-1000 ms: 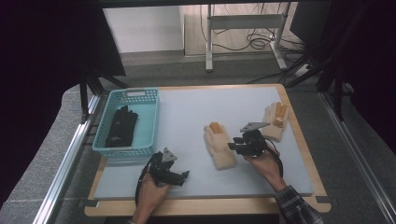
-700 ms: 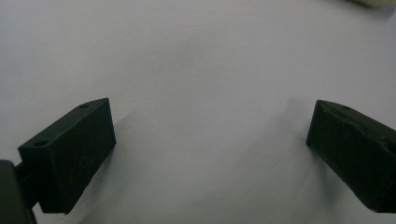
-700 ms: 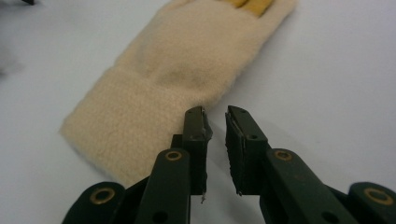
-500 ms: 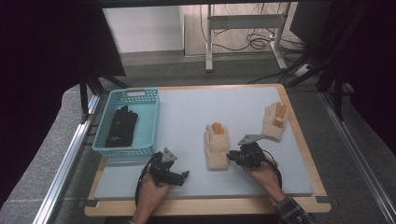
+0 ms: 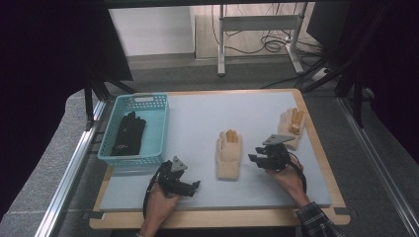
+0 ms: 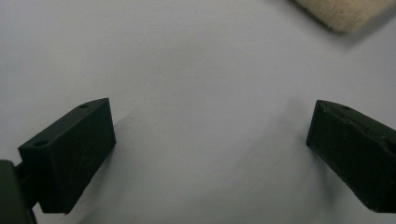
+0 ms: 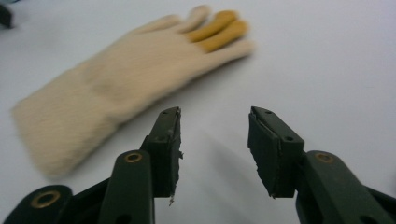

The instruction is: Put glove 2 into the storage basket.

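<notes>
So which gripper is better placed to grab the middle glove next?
Probably the right gripper: it sits beside the middle glove, jaws open and aimed at it. The left gripper, also open, faces bare mat with just the cuff's corner at its view's edge.

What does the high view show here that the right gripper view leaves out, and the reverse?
High view alone: the blue basket with a black glove in it, the second cream glove at the far right, and the left gripper. Right gripper view alone: a close look at the bare table between its parted jaws. Shared: the middle cream glove with orange fingers, and the right gripper.
</notes>
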Available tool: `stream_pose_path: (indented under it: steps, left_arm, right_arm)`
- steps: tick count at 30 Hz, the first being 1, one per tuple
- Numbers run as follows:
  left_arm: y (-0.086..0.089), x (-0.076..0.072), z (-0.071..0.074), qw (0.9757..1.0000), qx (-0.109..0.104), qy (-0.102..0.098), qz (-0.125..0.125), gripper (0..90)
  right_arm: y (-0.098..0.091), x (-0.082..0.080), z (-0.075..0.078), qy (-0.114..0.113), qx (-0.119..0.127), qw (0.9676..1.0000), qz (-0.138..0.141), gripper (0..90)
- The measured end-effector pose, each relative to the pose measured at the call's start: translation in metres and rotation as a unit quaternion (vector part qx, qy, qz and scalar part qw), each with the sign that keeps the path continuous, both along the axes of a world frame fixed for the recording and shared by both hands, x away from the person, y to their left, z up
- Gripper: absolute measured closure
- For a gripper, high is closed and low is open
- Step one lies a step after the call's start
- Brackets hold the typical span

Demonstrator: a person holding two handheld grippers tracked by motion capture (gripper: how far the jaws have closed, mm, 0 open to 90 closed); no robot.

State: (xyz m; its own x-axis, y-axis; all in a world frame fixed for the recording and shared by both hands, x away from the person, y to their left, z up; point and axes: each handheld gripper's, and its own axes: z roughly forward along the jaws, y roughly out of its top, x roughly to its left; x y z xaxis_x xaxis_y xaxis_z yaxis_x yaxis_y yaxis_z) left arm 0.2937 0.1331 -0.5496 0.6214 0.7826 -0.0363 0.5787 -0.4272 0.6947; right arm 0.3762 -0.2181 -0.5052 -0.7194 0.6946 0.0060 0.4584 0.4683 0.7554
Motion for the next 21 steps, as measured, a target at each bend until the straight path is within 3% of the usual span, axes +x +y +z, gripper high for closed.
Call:
stream_pose_path:
  steps: [8,12,21]
  left_arm:
    - [0.0,0.0,0.0,1.0,-0.001,0.0,0.0,1.4]
    - [0.0,0.0,0.0,1.0,0.0,0.0,0.0,1.4]
    - [0.0,0.0,0.0,1.0,0.0,0.001,0.0,1.4]
  right_arm:
    - [-0.053,0.03,0.019,-0.019,-0.002,0.997,-0.075,49.7]
    - [-0.079,0.046,0.026,-0.027,-0.004,0.9928,-0.116,49.8]
    - [-0.112,0.08,0.024,-0.03,-0.017,0.9838,-0.176,43.4]
